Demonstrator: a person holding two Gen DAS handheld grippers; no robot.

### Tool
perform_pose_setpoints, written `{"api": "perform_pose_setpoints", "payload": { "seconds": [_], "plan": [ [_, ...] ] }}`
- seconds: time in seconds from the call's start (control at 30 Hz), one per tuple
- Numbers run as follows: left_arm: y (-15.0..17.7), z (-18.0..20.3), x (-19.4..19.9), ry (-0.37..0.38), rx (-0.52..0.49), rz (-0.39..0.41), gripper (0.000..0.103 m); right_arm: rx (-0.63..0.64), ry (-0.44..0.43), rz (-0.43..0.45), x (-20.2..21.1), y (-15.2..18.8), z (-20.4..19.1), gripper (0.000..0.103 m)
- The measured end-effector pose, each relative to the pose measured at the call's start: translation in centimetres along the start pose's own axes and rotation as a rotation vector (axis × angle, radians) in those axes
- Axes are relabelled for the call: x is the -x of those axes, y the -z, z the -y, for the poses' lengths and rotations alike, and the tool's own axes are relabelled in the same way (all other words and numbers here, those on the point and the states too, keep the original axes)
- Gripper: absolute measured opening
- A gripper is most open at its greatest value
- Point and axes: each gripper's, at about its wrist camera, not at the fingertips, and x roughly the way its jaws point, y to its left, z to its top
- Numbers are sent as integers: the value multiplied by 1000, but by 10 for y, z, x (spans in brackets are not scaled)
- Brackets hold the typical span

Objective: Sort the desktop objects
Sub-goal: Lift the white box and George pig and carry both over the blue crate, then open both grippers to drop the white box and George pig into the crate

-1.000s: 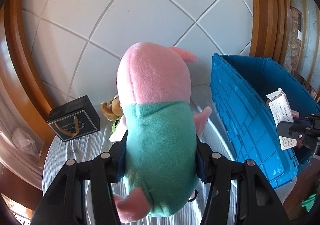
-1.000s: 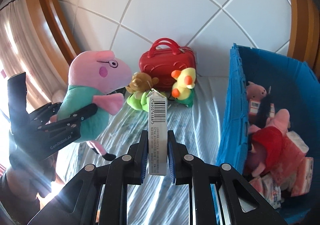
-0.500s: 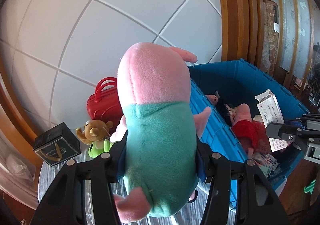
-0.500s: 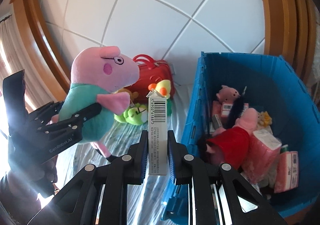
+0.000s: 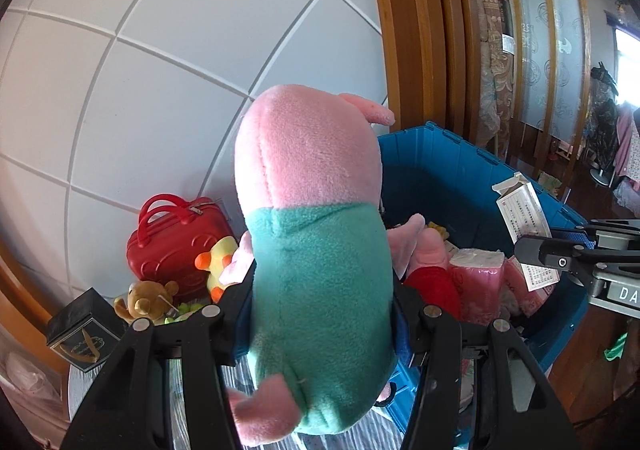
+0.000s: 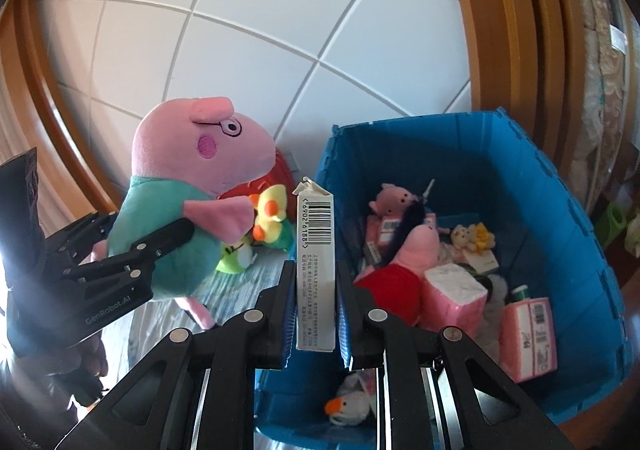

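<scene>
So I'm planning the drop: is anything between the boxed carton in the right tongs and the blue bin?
Nothing visible: the carton is over the blue bin's near rim, open top beyond.

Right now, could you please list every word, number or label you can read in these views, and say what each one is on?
"GenRobot.AI": on the left gripper, seen from the right wrist.
"6902" and "6188": beside the barcode on the white carton.
"DA": cut off, on the right gripper, seen from the left wrist.
Carton's small print, pink packs' labels: too small to read.

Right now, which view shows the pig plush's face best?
The right wrist view: the pig plush appears side-on, showing eye, cheek and snout. The left wrist view shows only its back, clamped in the left hand-held gripper.
</scene>
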Motion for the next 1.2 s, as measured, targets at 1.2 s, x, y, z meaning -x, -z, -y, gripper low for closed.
{"api": "perform_pose_setpoints", "payload": {
  "seconds": [1.2],
  "plan": [
    [-99, 99, -122, 156, -109, -51, 53, -169, 187, 6, -19, -41, 153, 18]
  ]
}}
